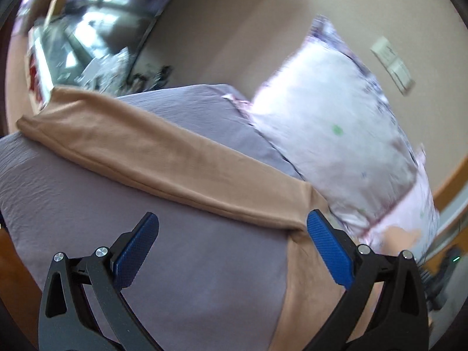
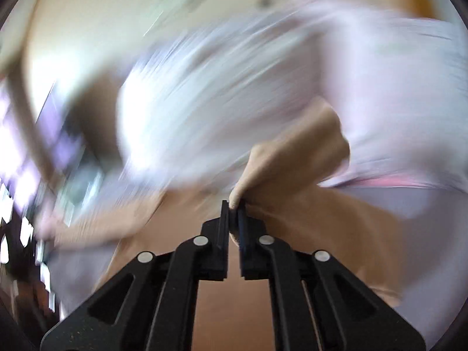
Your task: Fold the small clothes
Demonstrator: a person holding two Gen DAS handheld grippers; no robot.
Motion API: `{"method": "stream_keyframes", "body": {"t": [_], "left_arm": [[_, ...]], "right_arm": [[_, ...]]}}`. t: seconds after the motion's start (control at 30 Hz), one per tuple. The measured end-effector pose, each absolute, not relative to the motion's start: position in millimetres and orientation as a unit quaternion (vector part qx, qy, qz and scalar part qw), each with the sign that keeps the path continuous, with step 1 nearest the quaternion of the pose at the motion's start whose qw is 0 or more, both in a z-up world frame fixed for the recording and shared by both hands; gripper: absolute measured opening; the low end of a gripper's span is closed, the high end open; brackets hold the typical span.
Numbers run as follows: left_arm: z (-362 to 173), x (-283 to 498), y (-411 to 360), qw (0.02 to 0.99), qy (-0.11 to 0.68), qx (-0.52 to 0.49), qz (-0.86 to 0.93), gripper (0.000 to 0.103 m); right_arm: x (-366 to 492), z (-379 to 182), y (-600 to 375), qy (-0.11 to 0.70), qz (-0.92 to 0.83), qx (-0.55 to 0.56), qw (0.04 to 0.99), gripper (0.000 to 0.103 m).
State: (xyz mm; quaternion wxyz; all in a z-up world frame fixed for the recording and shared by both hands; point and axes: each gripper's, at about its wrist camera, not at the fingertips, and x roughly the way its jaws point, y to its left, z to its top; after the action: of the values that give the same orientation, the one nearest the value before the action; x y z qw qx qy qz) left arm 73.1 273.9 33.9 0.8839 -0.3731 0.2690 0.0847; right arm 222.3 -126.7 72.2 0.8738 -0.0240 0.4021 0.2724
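Note:
A tan stretchy garment (image 1: 152, 149) lies as a long folded band across the lilac bed sheet (image 1: 187, 266), bending down near my left gripper's right finger. My left gripper (image 1: 231, 228) is open and empty, its blue pads (image 1: 329, 251) just short of the band's lower edge. In the blurred right wrist view my right gripper (image 2: 233, 204) is shut on a bunched corner of the tan garment (image 2: 295, 152), lifted above the bed.
A white and pink floral pillow (image 1: 336, 134) leans against the beige wall at the bed's right side; it also shows in the right wrist view (image 2: 234, 93). A dark screen or mirror (image 1: 96, 29) stands at the back left. Wooden floor shows at the far right.

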Motion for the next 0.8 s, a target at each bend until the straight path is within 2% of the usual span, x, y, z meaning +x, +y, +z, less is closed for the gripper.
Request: {"method": "stream_keyframes", "body": {"t": [0.07,0.13,0.3,0.37,0.47,0.5,0.57,0.6,0.63,0.67,0.7,0.73,0.8], "left_arm": [[29,73,288,0.870,0.276,-0.396,0.098,0.102],[23,73,302,0.856,0.282,-0.421,0.103,0.102],[12,76,327,0.825,0.291,-0.470,0.119,0.099],[7,77,333,0.813,0.294,-0.487,0.124,0.095],[4,80,343,0.798,0.291,-0.510,0.134,0.091],[4,82,346,0.794,0.290,-0.517,0.138,0.089],[2,83,353,0.784,0.284,-0.532,0.147,0.083],[1,85,357,0.780,0.283,-0.537,0.150,0.081],[0,86,360,0.775,0.284,-0.542,0.156,0.071],[-2,86,363,0.770,0.288,-0.545,0.164,0.048],[-6,86,369,0.761,0.298,-0.548,0.180,0.034],[-11,85,373,0.752,0.304,-0.554,0.190,0.010],[-17,82,378,0.743,0.295,-0.571,0.186,0.007]], "right_arm": [[222,52,-87,0.432,0.301,-0.049,0.849,0.025],[222,44,-64,0.426,0.312,-0.062,0.847,0.030],[262,15,-46,0.474,0.305,-0.024,0.826,0.030],[271,-8,-38,0.519,0.309,-0.032,0.797,0.031],[263,-2,-52,0.510,0.327,0.007,0.796,0.034],[260,2,-59,0.505,0.336,0.027,0.794,0.037],[252,15,-79,0.489,0.344,0.058,0.800,0.051],[250,21,-89,0.478,0.346,0.068,0.804,0.054],[244,28,-102,0.466,0.348,0.079,0.810,0.059],[241,31,-108,0.459,0.348,0.083,0.813,0.062],[239,34,-115,0.453,0.348,0.086,0.816,0.063],[236,38,-123,0.447,0.346,0.089,0.820,0.064],[229,46,-141,0.433,0.346,0.091,0.828,0.066]]}}
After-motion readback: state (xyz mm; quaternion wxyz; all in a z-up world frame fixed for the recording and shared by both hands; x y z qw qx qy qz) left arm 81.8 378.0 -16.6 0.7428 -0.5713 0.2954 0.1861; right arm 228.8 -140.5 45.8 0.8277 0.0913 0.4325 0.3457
